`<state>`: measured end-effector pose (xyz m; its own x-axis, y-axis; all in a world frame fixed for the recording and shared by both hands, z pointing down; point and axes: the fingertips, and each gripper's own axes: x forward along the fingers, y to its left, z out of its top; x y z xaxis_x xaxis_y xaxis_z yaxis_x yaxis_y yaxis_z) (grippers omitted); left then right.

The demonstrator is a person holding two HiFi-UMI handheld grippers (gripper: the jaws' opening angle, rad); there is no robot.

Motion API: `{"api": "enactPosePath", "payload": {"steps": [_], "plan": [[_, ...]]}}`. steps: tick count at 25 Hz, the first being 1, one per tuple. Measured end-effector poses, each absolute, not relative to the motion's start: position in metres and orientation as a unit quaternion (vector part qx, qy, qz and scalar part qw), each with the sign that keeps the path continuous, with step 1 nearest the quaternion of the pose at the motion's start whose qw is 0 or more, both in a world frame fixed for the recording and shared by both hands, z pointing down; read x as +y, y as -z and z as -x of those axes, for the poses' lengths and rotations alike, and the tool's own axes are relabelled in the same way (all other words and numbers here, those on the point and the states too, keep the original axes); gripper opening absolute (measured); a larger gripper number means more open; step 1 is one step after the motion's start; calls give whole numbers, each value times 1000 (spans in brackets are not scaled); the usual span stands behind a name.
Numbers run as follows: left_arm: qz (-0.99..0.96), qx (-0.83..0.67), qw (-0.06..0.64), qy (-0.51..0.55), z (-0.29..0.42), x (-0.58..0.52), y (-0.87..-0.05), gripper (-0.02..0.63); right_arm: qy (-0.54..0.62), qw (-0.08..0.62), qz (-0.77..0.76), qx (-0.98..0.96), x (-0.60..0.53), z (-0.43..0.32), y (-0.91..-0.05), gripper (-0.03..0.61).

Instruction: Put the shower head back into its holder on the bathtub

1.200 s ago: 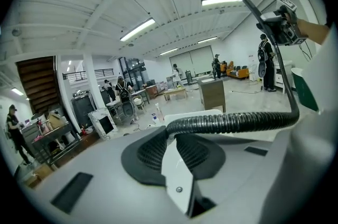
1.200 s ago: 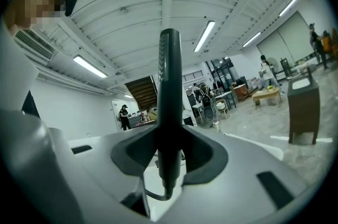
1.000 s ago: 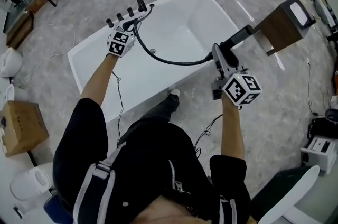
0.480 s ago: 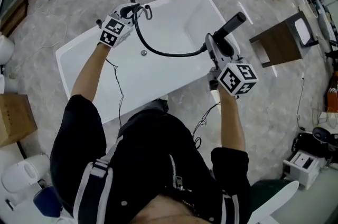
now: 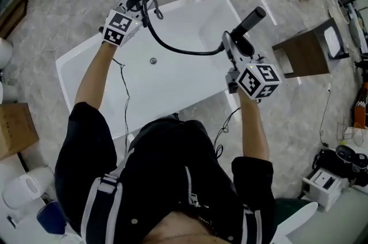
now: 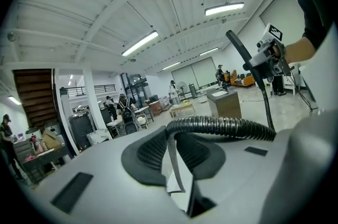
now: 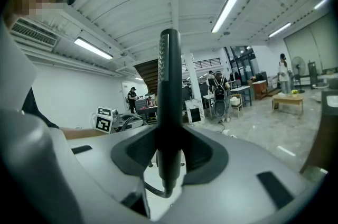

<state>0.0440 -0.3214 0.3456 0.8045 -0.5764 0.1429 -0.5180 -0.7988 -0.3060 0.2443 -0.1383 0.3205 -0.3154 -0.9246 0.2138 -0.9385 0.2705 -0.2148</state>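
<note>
1. The right gripper [image 5: 237, 48], jaws set wide, clamps the black wand-shaped shower head [image 5: 251, 21] above the right rim of the white rectangular bathtub [image 5: 184, 73]. The left gripper [image 5: 138, 6], nearly closed, pinches the black ribbed hose [image 5: 178, 50] at the far left corner.
2. The hose spans both grips, so pulling them apart could twist the shower head in the pads.
3. The holder cannot be made out and may lie under the left gripper. Seating the head unseen could miss it.
4. Only the head view shows the tub and the hose's span. Only the gripper views show the pads gripping.
</note>
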Motion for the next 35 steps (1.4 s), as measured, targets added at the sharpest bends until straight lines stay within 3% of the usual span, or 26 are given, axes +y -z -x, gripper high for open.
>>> {"api": "enactPosePath", "payload": {"steps": [14,35], "plan": [[920,346,148,105,-65,-376,-322,74,-159,16,-566,-808,-201,-268,-330,144],[877,450,75,147,-94,-451,-383,74,-196,22,-489,-850,-290,-335,-373,144]]}}
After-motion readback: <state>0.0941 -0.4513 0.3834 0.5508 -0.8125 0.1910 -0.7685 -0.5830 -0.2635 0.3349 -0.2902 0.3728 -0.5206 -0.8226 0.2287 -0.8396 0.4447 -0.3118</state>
